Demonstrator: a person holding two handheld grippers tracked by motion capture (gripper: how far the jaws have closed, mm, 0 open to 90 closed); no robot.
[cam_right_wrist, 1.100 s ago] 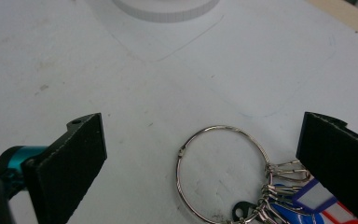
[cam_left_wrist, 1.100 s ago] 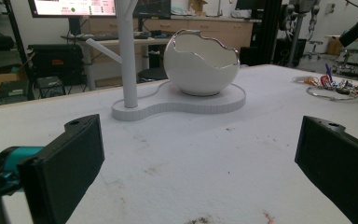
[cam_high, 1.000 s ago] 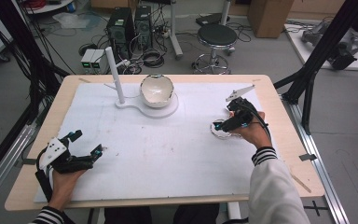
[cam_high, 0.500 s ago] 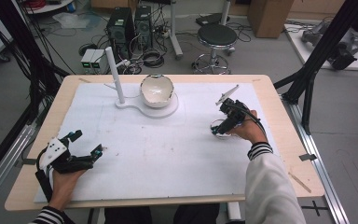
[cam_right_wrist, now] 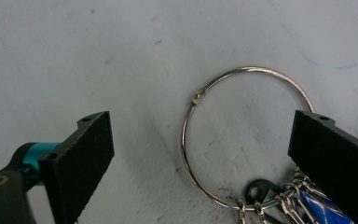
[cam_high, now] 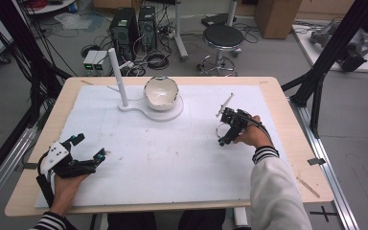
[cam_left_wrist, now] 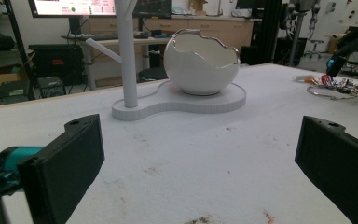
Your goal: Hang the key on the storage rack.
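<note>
Key ring (cam_right_wrist: 247,140) of thin bright wire lay flat on the white table cover (cam_high: 172,158), at the right side of the table. We saw its hinge joint at the upper left of the loop in the right gripper view. Small chains and tags (cam_right_wrist: 279,200), one of them blue, hung from the lower part of the loop.

We held the right gripper (cam_high: 226,129) directly over the ring, pointed down at the cover. Its jaws stood wide apart. One jaw was well to the left of the loop; the other overlapped the right edge of the loop in the right gripper view. We could not tell whether that jaw touched the wire.

We held the left gripper (cam_high: 84,152) at the near left corner of the table, low over the cover. Its jaws also stood wide apart, with nothing between them.

At the far middle of the table stood a flat white base (cam_left_wrist: 186,100). It carried an upright white post (cam_left_wrist: 127,51) with a side branch, and a white bowl shaped like a broken eggshell (cam_left_wrist: 200,63). The ring lay well apart from this base, to its right.
</note>
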